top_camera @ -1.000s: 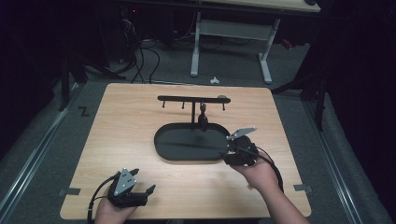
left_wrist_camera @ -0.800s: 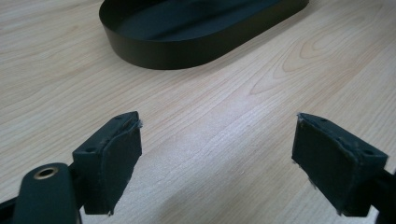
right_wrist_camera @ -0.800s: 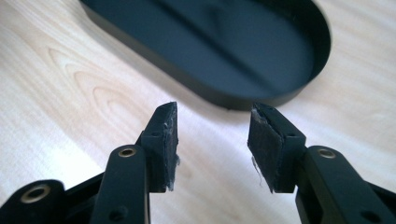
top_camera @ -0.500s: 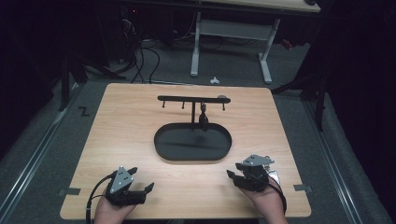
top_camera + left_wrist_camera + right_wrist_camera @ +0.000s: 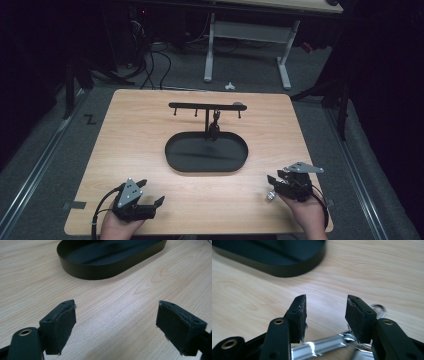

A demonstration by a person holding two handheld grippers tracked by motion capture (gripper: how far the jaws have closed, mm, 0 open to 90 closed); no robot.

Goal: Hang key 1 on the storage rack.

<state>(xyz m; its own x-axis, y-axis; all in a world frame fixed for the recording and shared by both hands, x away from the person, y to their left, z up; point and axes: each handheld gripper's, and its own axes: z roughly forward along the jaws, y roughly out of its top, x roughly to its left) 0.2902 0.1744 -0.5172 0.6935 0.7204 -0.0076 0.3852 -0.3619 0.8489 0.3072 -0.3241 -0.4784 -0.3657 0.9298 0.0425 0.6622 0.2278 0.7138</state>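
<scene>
A black oval tray (image 5: 172, 159) lies mid-table, and a black stand with a pegged crossbar (image 5: 200, 105) rises from its far side. A small dark thing (image 5: 216, 126) hangs beside the post. My right gripper (image 5: 276, 179) is at the near right of the table, open and pointing at the tray (image 5: 287, 268). A shiny silver piece (image 5: 322, 346) lies under the roots of its jaws (image 5: 327, 297), with nothing between the pads. The same silver piece (image 5: 270, 196) shows beside the hand. My left gripper (image 5: 151, 192) rests at the near left, open (image 5: 117, 303) and empty, facing the tray (image 5: 100, 267).
The light wooden tabletop (image 5: 135, 130) has bare wood on both sides of the tray. Beyond its far edge stand white desk legs (image 5: 210, 50) and loose cables (image 5: 150, 65) on the floor. A thin ring (image 5: 379, 307) lies by the right jaw.
My right gripper has drawn back from the tray's right end to the near right of the table and come lower. The left gripper has stayed put.
</scene>
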